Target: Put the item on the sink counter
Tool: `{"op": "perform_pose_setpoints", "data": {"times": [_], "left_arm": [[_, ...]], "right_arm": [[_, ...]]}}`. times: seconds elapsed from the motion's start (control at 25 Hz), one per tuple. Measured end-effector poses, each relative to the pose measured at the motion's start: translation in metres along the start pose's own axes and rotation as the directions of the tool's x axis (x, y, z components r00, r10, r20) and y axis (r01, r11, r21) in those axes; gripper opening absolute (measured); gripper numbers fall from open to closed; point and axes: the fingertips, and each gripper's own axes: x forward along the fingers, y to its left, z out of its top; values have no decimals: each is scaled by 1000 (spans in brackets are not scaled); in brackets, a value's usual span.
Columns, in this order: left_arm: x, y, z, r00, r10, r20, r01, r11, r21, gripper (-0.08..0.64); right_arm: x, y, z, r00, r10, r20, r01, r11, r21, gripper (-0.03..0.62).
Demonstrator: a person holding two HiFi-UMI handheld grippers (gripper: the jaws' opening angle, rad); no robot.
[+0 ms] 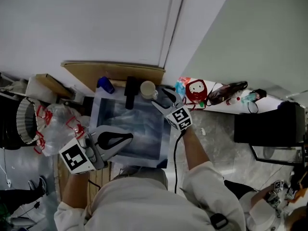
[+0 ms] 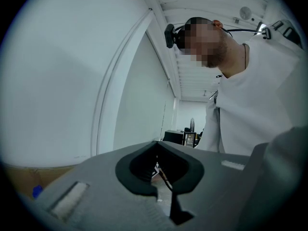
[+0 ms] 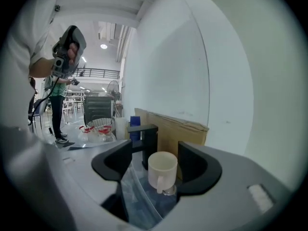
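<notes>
A cream mug [image 1: 148, 89] stands upright on the back rim of the steel sink [image 1: 103, 110], just right of the black tap [image 1: 130, 91]. My right gripper [image 1: 162, 99] is open, its jaws on either side of the mug [image 3: 162, 170] with the handle toward me. The left jaw stands clear of it; I cannot tell if the right one touches. My left gripper [image 1: 126, 138] is shut and holds nothing, hovering over the sink's near left corner. In the left gripper view it [image 2: 159, 165] points up at a wall and a person.
A blue bottle [image 1: 105, 84] and a sheet of cardboard [image 1: 115, 71] sit behind the sink against the wall. Clear bags with red handles [image 1: 60, 124] lie at the left. A red and white pack [image 1: 196, 90] and a black box [image 1: 269, 124] are at the right.
</notes>
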Motion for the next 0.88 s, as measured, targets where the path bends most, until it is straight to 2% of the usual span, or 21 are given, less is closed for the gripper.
{"op": "perform_pose_setpoints", "data": {"times": [0.56,0.88], "left_arm": [[6,-12,23,995,-56,82,53,998,39,6],[10,-19,33,992,-85,95,79,995,62,6]], "right_arm": [[-54,22,88,993,-1,115,5,1000,-28,247],[-81,37,127,987,4,160,-1,1000,-21,239]]}}
